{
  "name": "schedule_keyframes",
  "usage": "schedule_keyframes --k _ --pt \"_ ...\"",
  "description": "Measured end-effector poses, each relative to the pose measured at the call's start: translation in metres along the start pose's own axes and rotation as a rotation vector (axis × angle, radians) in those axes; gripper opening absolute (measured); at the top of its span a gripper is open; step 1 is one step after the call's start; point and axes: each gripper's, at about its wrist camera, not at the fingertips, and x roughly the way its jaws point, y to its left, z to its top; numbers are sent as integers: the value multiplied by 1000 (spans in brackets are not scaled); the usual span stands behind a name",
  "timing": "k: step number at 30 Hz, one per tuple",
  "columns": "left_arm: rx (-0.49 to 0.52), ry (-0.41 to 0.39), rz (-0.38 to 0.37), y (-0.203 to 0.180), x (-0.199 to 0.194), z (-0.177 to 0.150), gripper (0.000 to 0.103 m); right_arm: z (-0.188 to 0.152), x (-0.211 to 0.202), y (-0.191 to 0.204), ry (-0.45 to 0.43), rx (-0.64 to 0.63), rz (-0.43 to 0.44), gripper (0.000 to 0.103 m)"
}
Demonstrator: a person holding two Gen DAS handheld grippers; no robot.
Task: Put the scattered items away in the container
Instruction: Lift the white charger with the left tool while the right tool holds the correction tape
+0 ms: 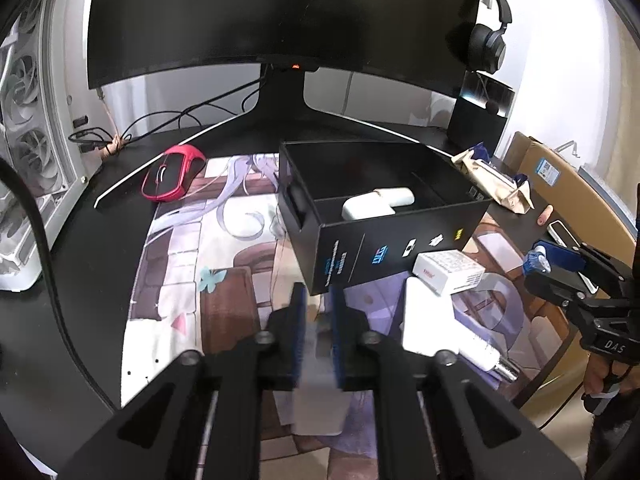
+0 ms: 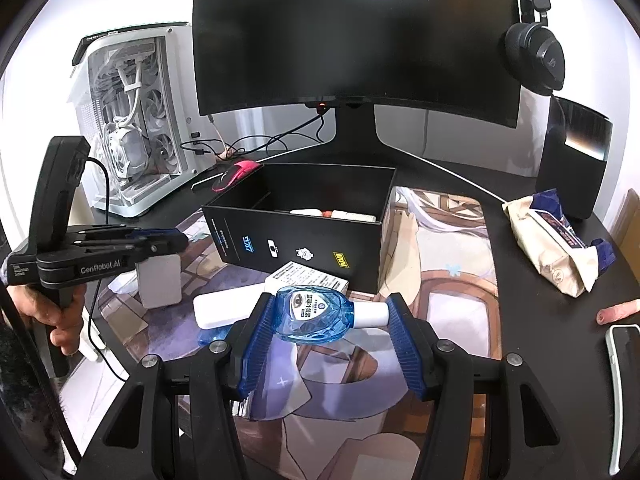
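Scattered items lie on the printed mat [image 2: 440, 320] at the near edge of the bench [image 1: 100, 280]. Nearest in the right wrist view: blue eye-drop bottle [image 2: 316, 314], lying sideways between the right gripper [image 2: 328, 312] fingers, jaws clamped on its body and white cap. Left gripper [image 1: 318, 320]: jaws closed on a pale flat packet [image 1: 320, 396], blurred, hanging below the fingertips above the mat. A hand [image 2: 52, 316] grips the left gripper's handle.

Just behind the bottle: white tube [image 1: 432, 320] flat on the mat, then a small white carton [image 1: 448, 270] touching the front wall of the container.

Black box [image 2: 304, 236], open top, stands mid-mat; white objects [image 1: 378, 202] rest inside it.

Right of the box: tan wipes pack [image 2: 556, 248] on bare bench; phone [image 2: 620, 380] near the right edge.

Behind the box, left: red mouse [image 1: 172, 178]. Farthest: monitor [image 2: 352, 32], white PC case [image 2: 128, 120], headphones [image 2: 536, 56].
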Motion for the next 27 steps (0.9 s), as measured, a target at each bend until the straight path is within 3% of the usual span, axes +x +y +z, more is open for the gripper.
schedule_keyframes --k 10,14,27 --pt "-1 -34 35 -6 -4 -9 10 -4 -5 4 6 -8 6 56" --pt "-15 -42 63 -7 -6 -15 27 -4 -6 5 7 -10 9 56" --pt "-78 -52 83 -5 -15 -27 29 -8 -4 10 19 -19 29 56"
